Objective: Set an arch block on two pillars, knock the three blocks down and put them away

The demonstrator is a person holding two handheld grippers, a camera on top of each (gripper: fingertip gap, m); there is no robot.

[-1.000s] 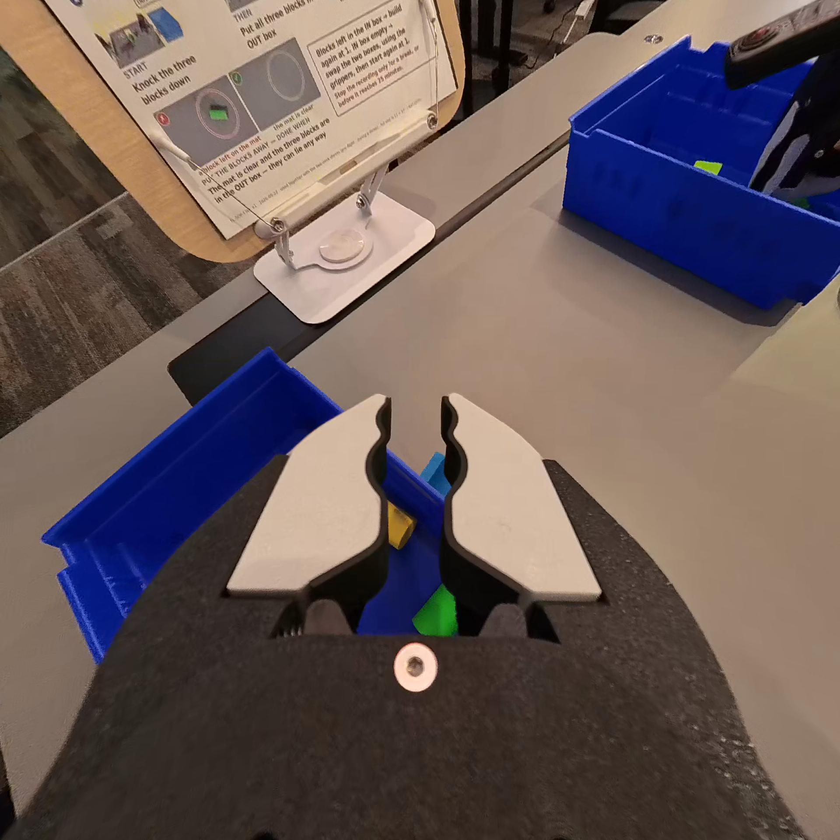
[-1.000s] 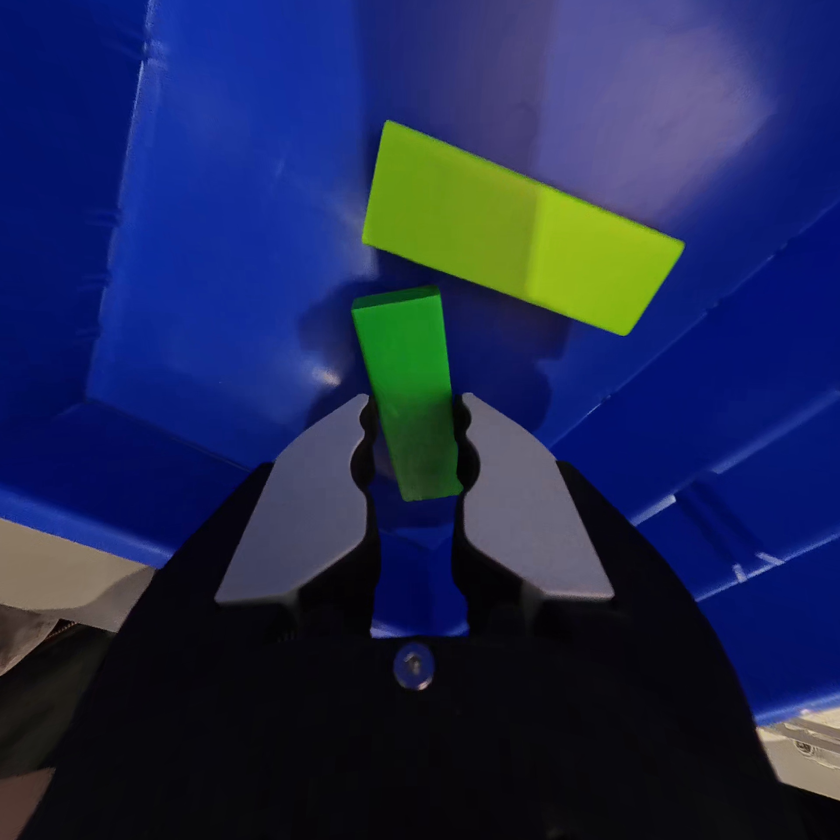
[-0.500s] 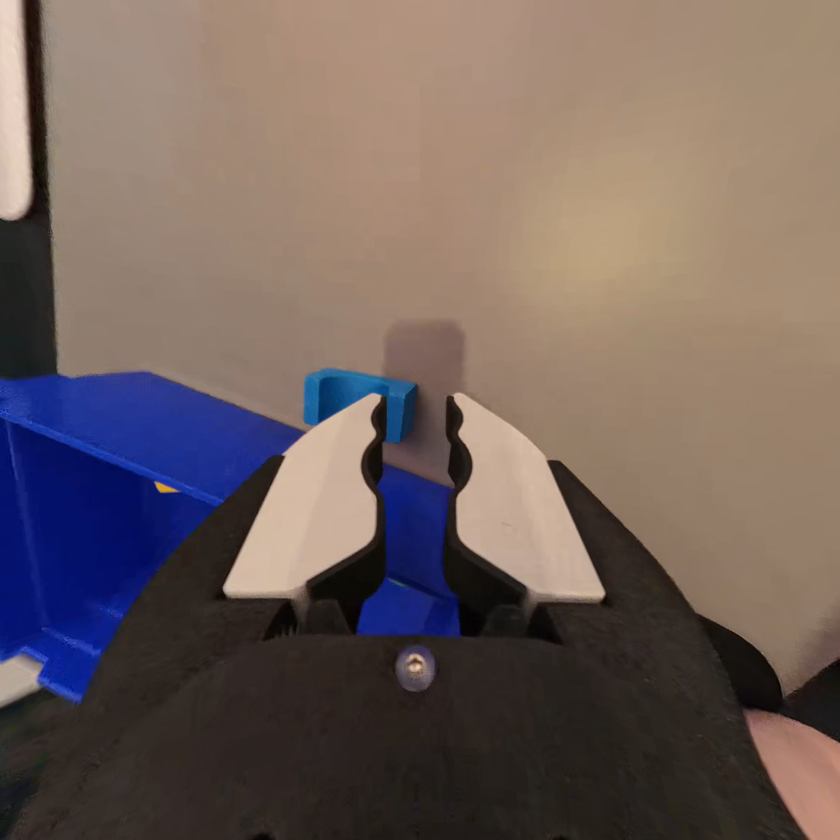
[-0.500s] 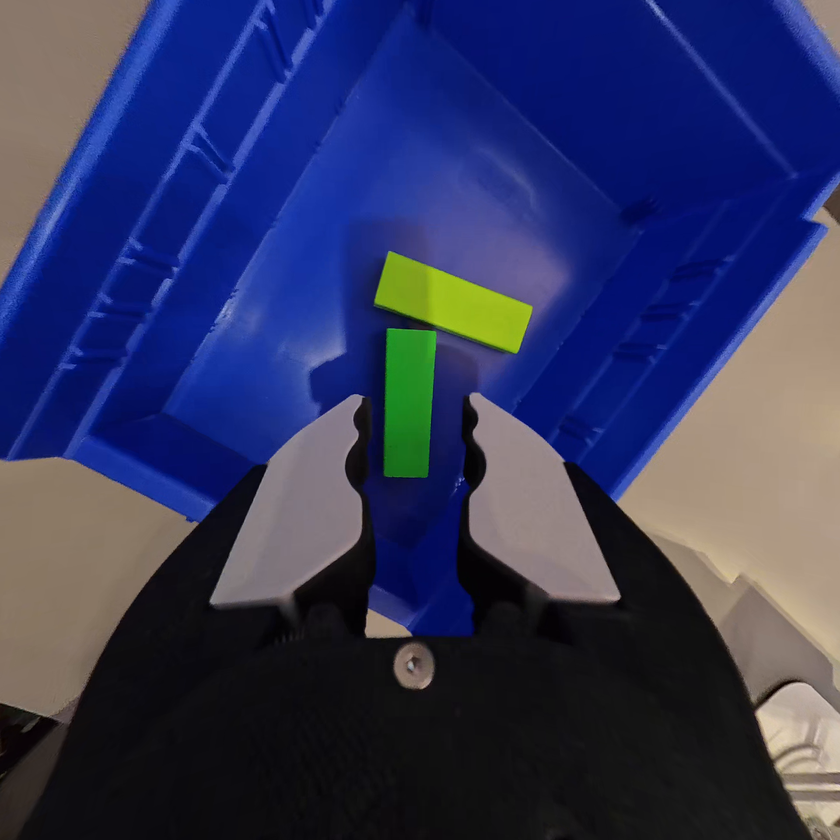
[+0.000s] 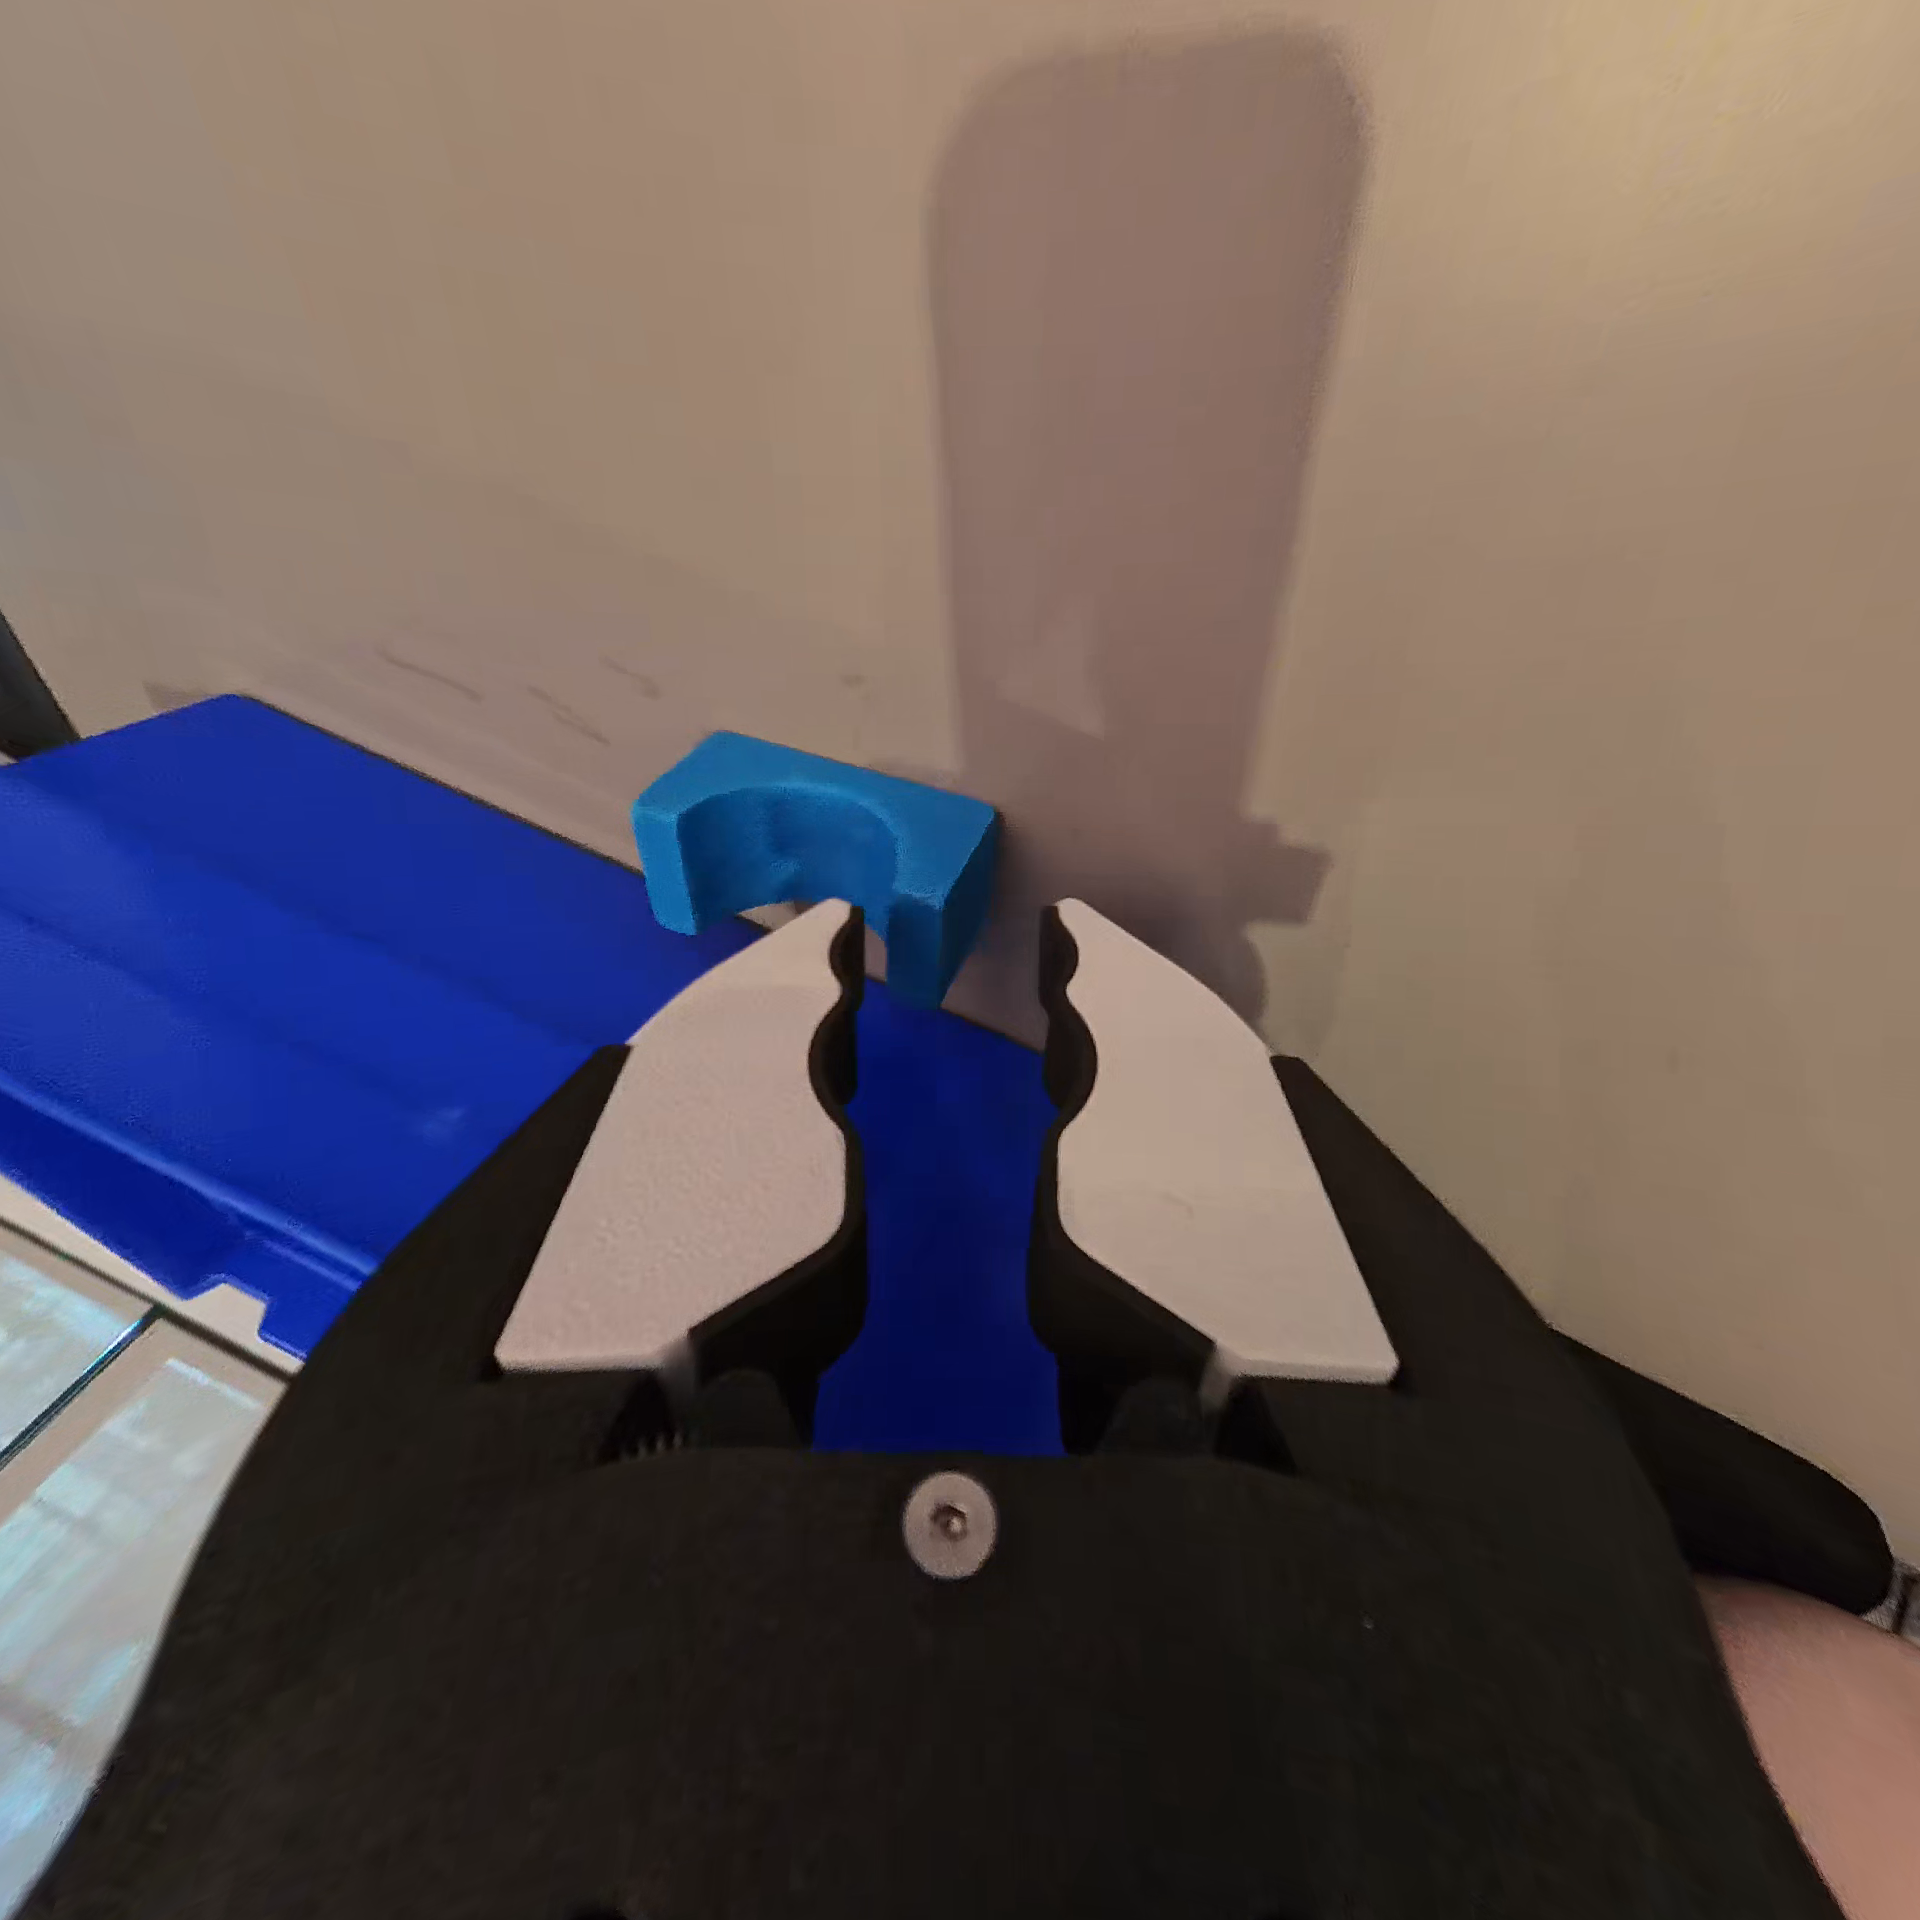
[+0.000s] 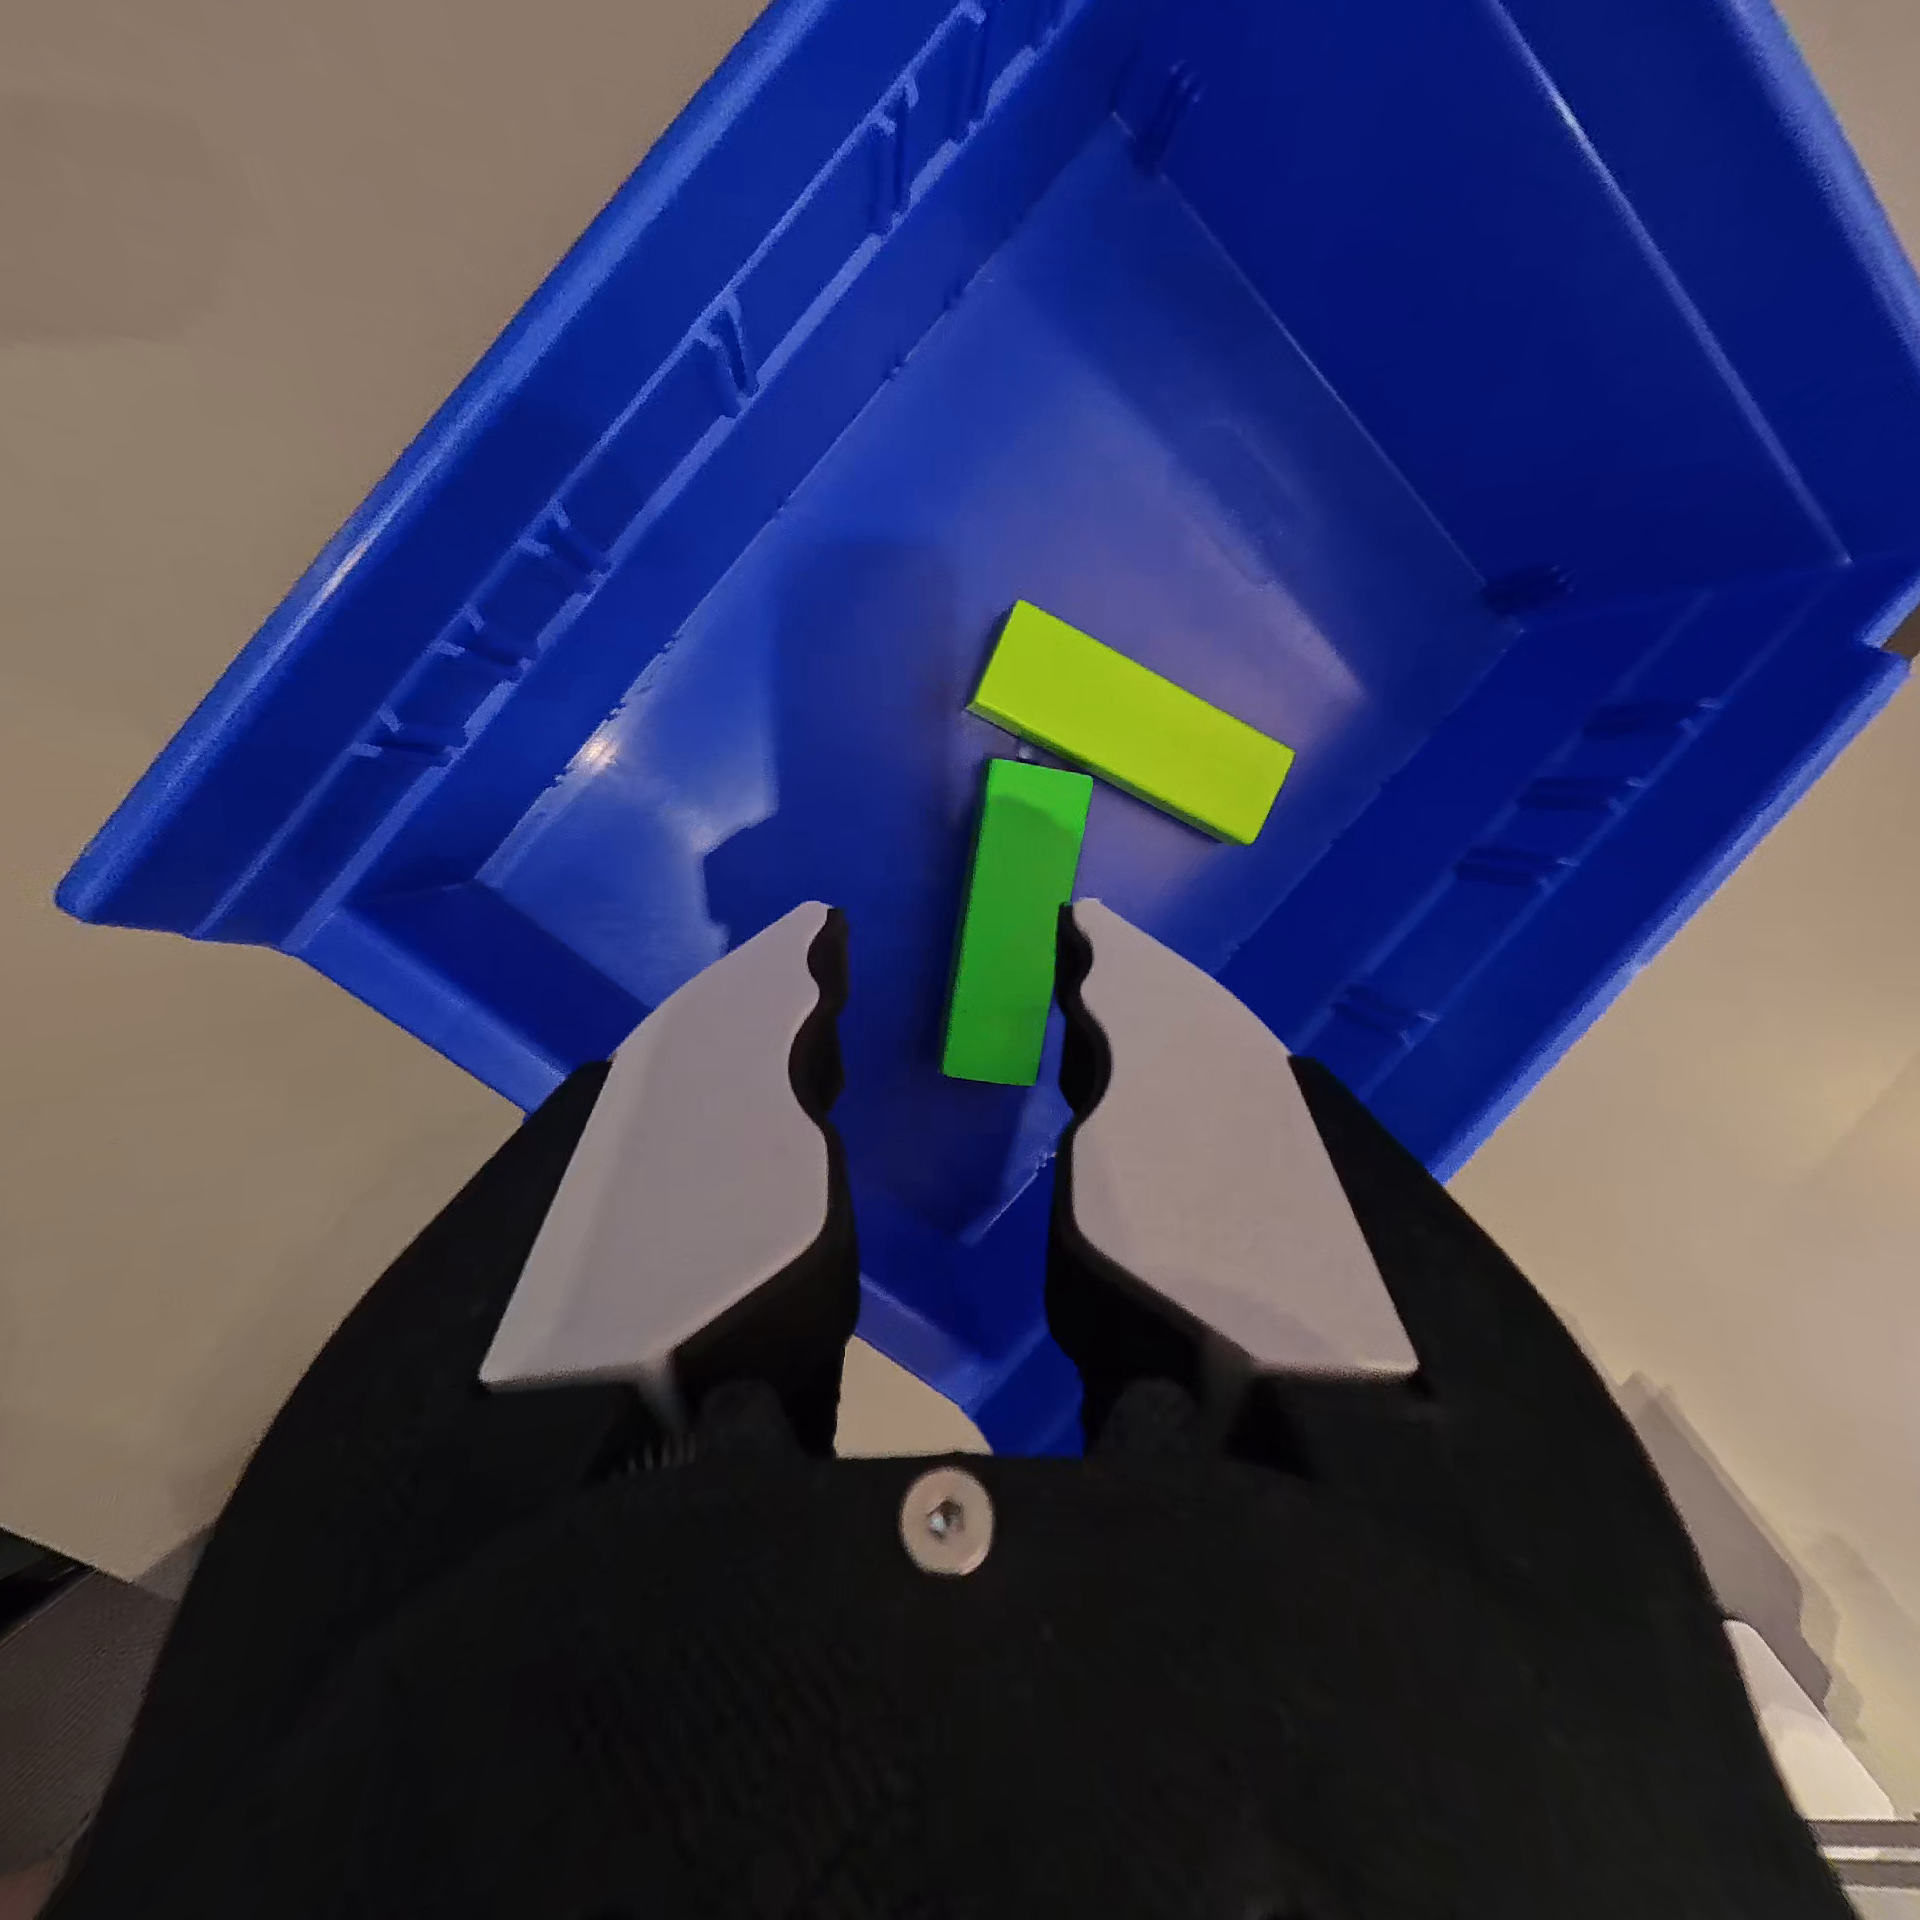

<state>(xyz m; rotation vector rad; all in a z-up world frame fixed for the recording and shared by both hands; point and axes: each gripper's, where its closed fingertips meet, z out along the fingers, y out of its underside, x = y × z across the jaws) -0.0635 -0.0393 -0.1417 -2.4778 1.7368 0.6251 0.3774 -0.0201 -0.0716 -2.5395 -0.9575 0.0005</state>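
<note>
A light blue arch block (image 5: 821, 847) lies on the grey table just past the edge of a blue bin (image 5: 312, 997), its hollow side facing me. My left gripper (image 5: 948, 914) is open and empty, its tips just short of the arch's right leg. In the right wrist view, a green pillar block (image 6: 1013, 920) and a lime pillar block (image 6: 1132, 722) lie flat in a T shape on the floor of another blue bin (image 6: 623, 540). My right gripper (image 6: 943, 914) is open and empty above that bin, with the green block seen between its fingers.
The grey table top (image 5: 623, 364) spreads beyond the arch, with my left gripper's shadow on it. A floor area (image 5: 83, 1455) shows past the table edge at the lower left. A hand (image 5: 1829, 1766) shows at the lower right of the left wrist view. My right fingertips sit around 45 centimeters from my left ones.
My right gripper let go of the green block in the bin and rose away from it. My left gripper swung from above its bin to face the blue arch and came closer.
</note>
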